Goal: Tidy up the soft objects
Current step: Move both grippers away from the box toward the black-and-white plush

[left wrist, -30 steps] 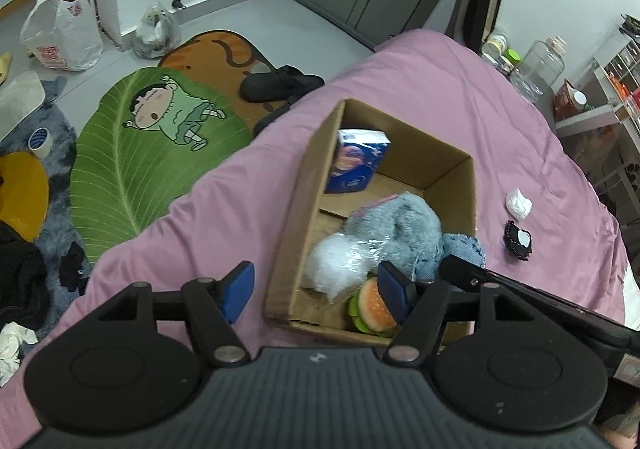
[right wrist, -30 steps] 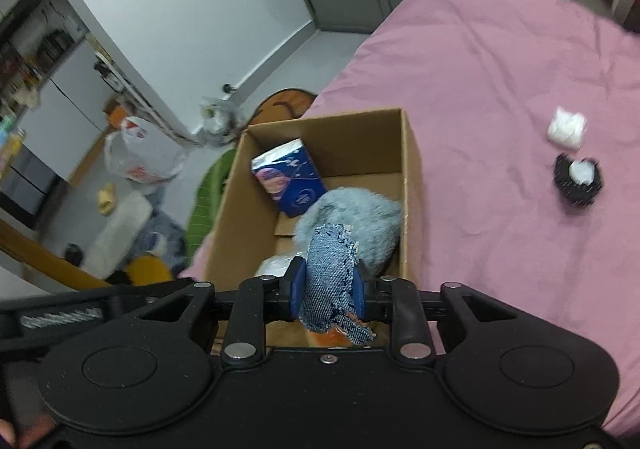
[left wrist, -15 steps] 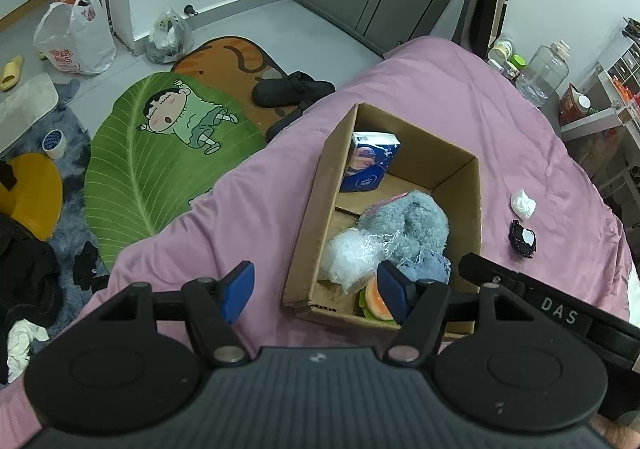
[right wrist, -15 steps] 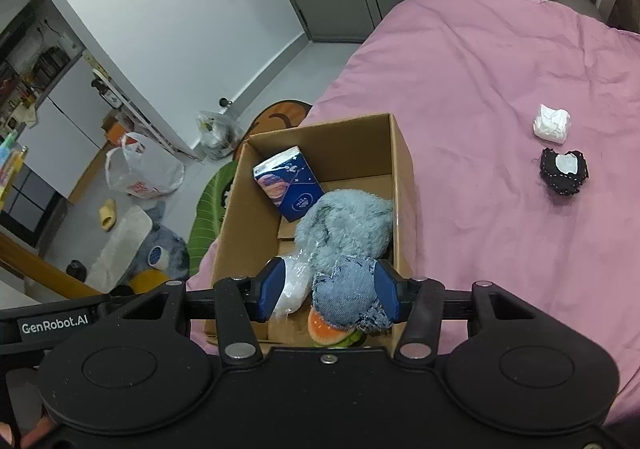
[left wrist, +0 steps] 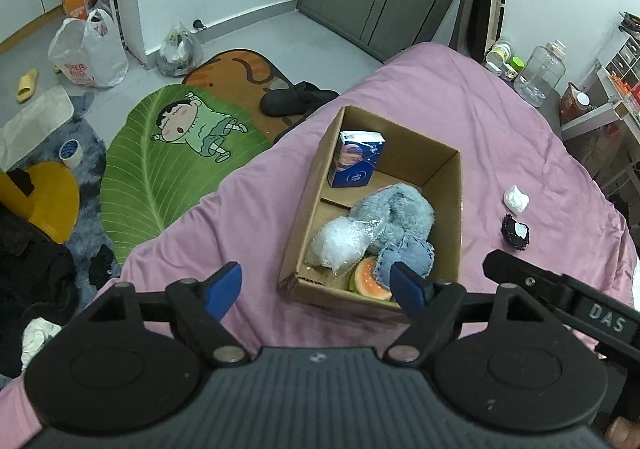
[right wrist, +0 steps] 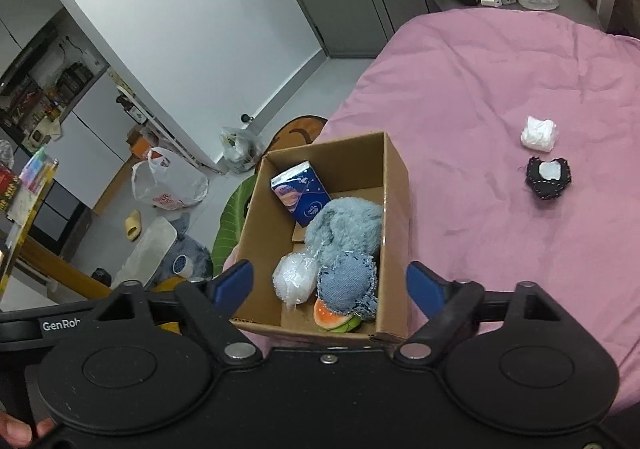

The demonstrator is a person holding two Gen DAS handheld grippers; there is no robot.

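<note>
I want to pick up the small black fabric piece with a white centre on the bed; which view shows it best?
The right wrist view: the small black fabric piece is larger there, outline clear. In the left wrist view it is smaller, near the edge.

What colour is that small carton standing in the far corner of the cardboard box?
The carton is dark blue with a white top and a planet-like picture, clearest in the left wrist view.

The open cardboard box (right wrist: 394,185) on the pink bed (right wrist: 500,81) contains 5 items: upright blue tissue pack (right wrist: 301,197), grey plush (right wrist: 344,227), denim pouch (right wrist: 348,285), clear-wrapped white bundle (right wrist: 294,279), burger toy (right wrist: 334,319).
</note>
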